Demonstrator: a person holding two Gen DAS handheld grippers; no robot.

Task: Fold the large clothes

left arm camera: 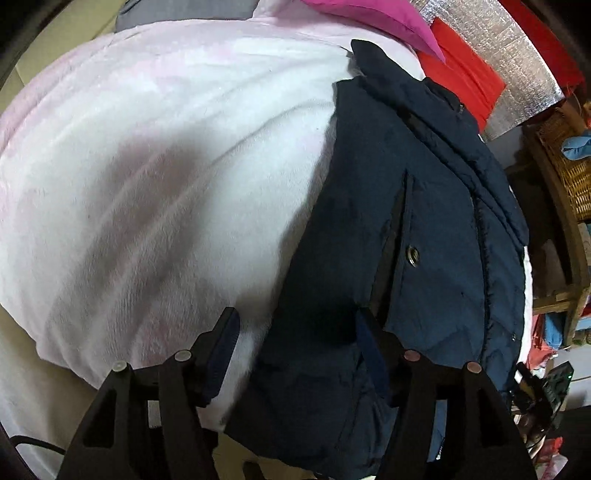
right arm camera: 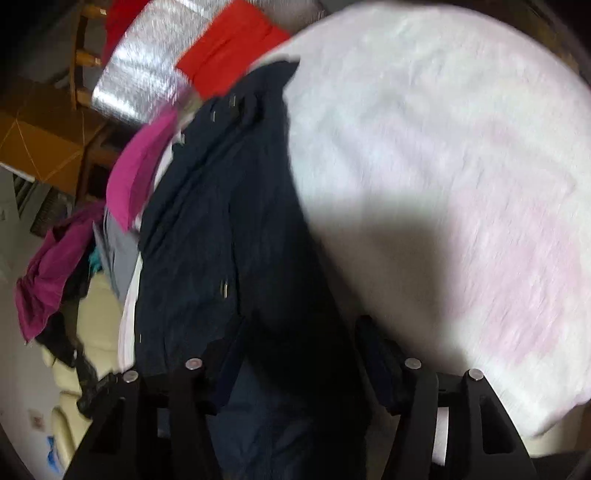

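A navy padded jacket (left arm camera: 436, 229) with a metal snap and a zip lies along the right side of a white-pink fleece blanket (left arm camera: 155, 155). My left gripper (left arm camera: 297, 332) hangs over the jacket's lower left edge. Its jaws stand apart, and white fleece shows between the left pad (left arm camera: 223, 350) and the jacket. In the right wrist view, which is blurred, the jacket (right arm camera: 221, 229) runs down the middle with the blanket (right arm camera: 443, 166) to its right. Dark jacket fabric fills the gap of my right gripper (right arm camera: 295, 343); whether its pads press on it is hidden.
Magenta cloth (left arm camera: 373, 18), red cloth (left arm camera: 461, 70) and a silver foil sheet (left arm camera: 509, 62) lie beyond the jacket. A wicker basket on a wooden shelf (left arm camera: 569, 170) stands at the right. More crumpled purple clothes (right arm camera: 51, 269) and a wooden chair (right arm camera: 85, 59) are on the left.
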